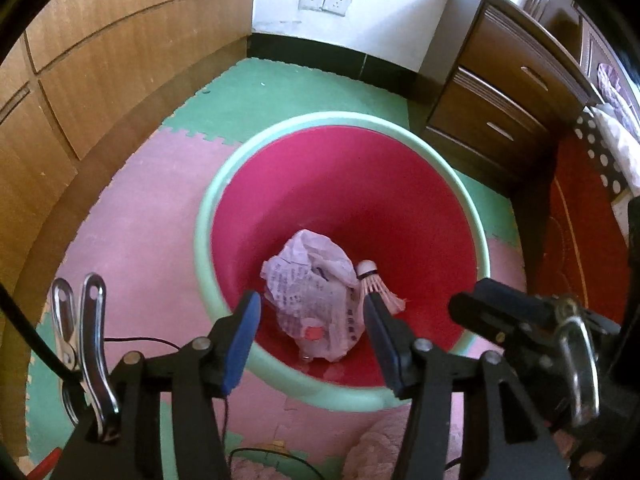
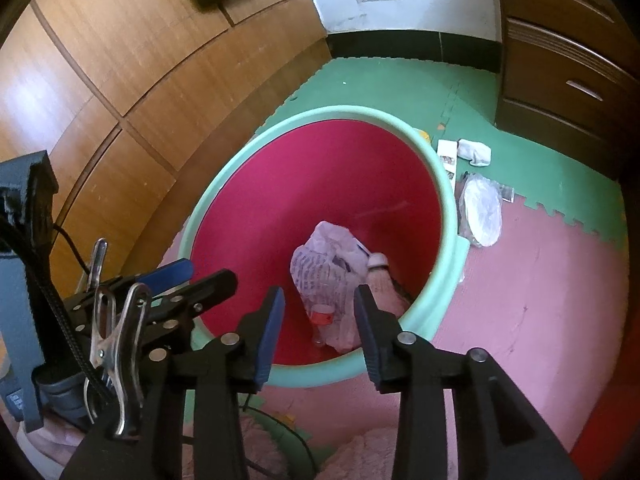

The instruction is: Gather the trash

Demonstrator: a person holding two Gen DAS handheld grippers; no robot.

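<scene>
Fingers (image 1: pixel 248 320) of the left gripper (image 1: pixel 312 332) stand apart, released, nothing pressed between the blue pads; fingers (image 2: pixel 272 320) of the right gripper (image 2: pixel 318 320) likewise apart and empty; both grippers point steeply down over the near rim of the bin (image 1: pixel 204 216), side by side, each visible at the edge of the other's view.

Around the bin: loose trash on the floor just beside its right rim in the right wrist view: a clear plastic bag (image 2: pixel 482 210), a small white crumpled wad (image 2: pixel 474 152), a white card or packet (image 2: pixel 447 156) close against the rim; none of it touched by either gripper. A metal spring clip (image 1: pixel 80 344) rides on the left gripper's frame; thin black cables trail over the floor below.

Container: round bin, mint-green outside, red inside; at its bottom lie a crumpled printed plastic bag (image 1: pixel 316 296) and a white shuttlecock (image 1: pixel 378 286), touching each other; a small red-capped item shows under the bag, identity unclear.

Surface and room: floor of interlocking foam mats (image 1: pixel 132 240), pink and green; light wooden cabinet fronts (image 1: pixel 100 60) on the left; white wall with two sockets (image 1: pixel 324 0) above a dark skirting; dark brown drawer unit (image 1: pixel 504 92) on the right.
</scene>
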